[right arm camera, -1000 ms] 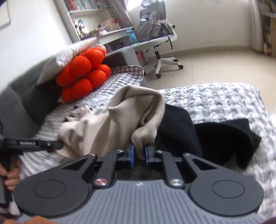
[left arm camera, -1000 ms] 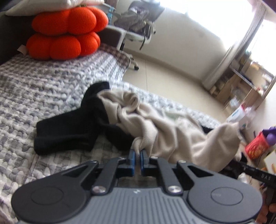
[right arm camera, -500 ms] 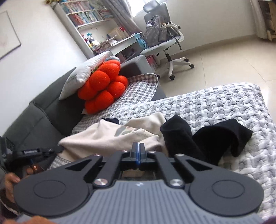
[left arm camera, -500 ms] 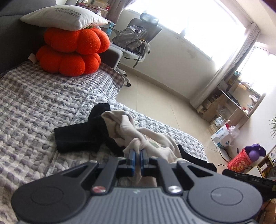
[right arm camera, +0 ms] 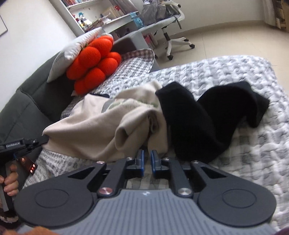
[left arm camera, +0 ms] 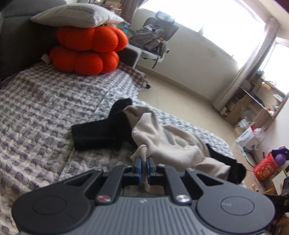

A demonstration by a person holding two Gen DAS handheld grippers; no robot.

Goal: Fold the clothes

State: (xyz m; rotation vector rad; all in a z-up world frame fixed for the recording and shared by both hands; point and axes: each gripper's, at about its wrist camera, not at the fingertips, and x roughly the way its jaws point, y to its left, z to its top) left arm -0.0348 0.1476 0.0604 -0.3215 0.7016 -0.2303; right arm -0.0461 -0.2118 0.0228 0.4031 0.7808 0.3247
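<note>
Left claw (left arm camera: 144, 167) is pinched tight on a bunched fold of the beige garment (left arm camera: 168, 142), cloth squeezed between the blue pads (left arm camera: 138, 169) and trailing down behind them. That beige garment spreads ahead and to the right of the left claw, lying crumpled on the grey-and-white quilted bed (left arm camera: 45, 112), and just ahead to the left of it sits the black garment (left arm camera: 101, 133), partly tucked under the beige one. Over to the right claw (right arm camera: 147, 159): its jaws are opening, a narrow gap showing between the blue pads (right arm camera: 141, 162), nothing between them, the hem of the beige garment (right arm camera: 101, 130) sitting just ahead of the tips. Right of that, touching the beige cloth, the black garment (right arm camera: 204, 119) curls across the quilted bed (right arm camera: 243, 162). Far off to the left of the right claw, a hand (right arm camera: 10, 182) grips the handle of the other tool. Further out ahead, the orange cushions (left arm camera: 86, 52) are stacked against the dark sofa back (right arm camera: 23, 101), a white pillow (left arm camera: 77, 15) on top of them. Beyond the bed, an office chair (left arm camera: 155, 36) with a bag on it.
</note>
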